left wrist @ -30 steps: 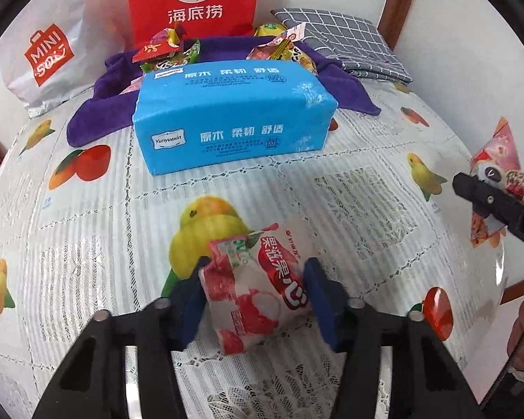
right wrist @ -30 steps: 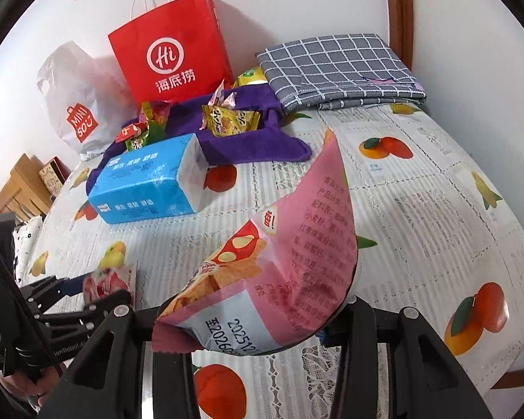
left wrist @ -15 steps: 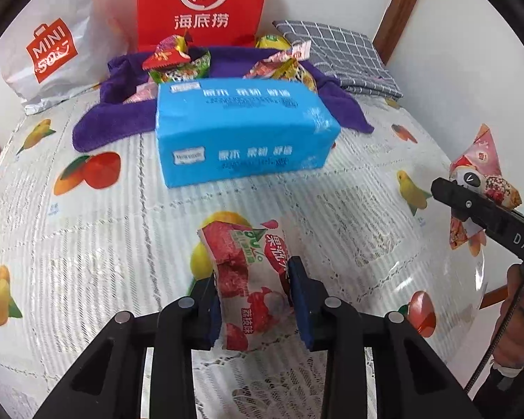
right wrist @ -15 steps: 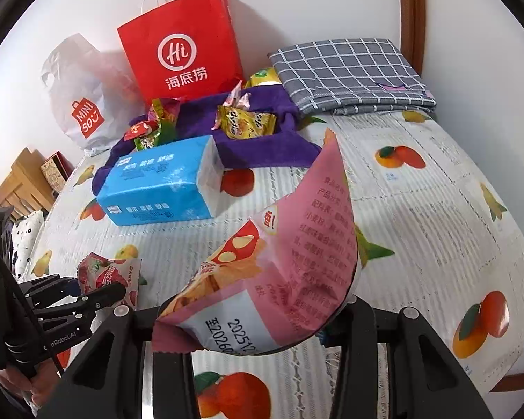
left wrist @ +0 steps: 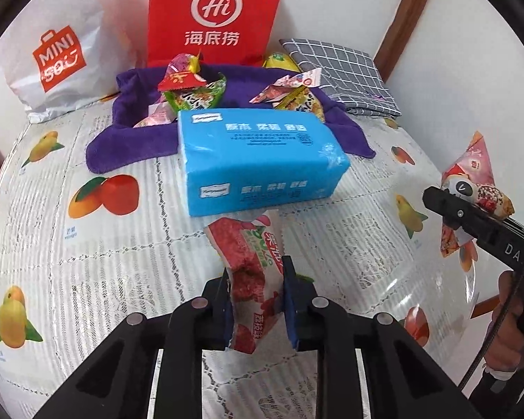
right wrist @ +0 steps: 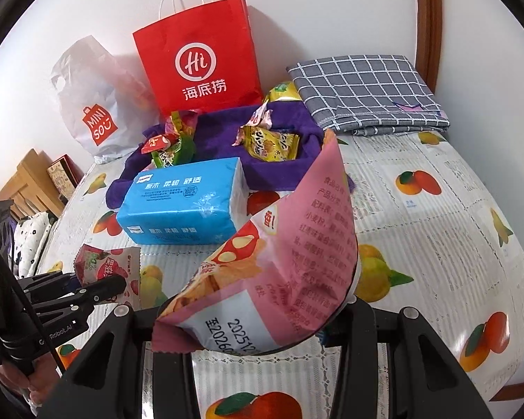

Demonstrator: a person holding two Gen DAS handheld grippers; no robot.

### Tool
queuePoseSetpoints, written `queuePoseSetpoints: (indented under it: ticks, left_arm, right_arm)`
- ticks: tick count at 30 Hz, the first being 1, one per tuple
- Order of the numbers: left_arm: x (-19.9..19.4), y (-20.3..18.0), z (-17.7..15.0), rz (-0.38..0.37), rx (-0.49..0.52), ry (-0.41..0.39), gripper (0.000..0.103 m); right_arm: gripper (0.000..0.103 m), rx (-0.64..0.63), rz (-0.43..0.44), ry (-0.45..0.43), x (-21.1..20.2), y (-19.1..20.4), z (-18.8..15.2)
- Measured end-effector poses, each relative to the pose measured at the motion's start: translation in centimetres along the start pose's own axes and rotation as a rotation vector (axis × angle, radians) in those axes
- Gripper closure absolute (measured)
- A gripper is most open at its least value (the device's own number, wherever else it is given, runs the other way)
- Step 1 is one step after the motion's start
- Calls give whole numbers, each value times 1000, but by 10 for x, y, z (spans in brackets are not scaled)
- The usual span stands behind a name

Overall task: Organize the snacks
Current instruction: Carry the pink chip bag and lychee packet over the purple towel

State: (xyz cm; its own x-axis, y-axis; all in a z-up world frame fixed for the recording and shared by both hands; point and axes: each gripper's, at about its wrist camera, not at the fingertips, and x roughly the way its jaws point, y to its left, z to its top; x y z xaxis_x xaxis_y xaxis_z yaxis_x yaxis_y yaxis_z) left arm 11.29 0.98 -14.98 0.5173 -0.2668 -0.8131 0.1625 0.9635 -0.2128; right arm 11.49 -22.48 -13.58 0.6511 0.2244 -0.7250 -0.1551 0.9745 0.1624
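Note:
My left gripper is closing tight on a red lychee snack packet, its blue pads pressing both sides, and holds it just above the fruit-print tablecloth. In the right wrist view the same packet sits in the left gripper at lower left. My right gripper is shut on a pink chips bag, which hides its fingertips. That bag also shows at the right edge of the left wrist view. Several snack packets lie on a purple towel at the back.
A blue tissue pack lies between the grippers and the purple towel. A red paper bag and a white plastic bag stand against the wall. A folded grey checked cloth lies at back right. Wooden furniture borders the left side.
The left jaws closed from wide apart onto the red packet and lifted it. Both hands rose and moved closer to the tissue pack. The right grip on the pink bag is unchanged.

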Motion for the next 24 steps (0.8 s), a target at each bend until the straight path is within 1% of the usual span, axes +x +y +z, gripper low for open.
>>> queuePoseSetpoints:
  ticks: [6,11,13,17,24]
  left_arm:
    - [-5,9,-2,-10,-27,-8,83]
    - [-14,7,3,-8,-24,-24,83]
    - [-19,6,7,-11,-21,-32,83]
    - [-28,6,19,-42,-27,-41,83]
    - [-46,5,45,-17,-17,-89,83]
  right_arm:
    - [62,-4,2,8,3,3,1]
    - [62,-13,12,4,3,8,4]
    - [62,-20,20,-4,0,12,7]
    - [62,-36,33,-24,-5,20,17]
    - [62,-82,60,-66,-13,36,39]
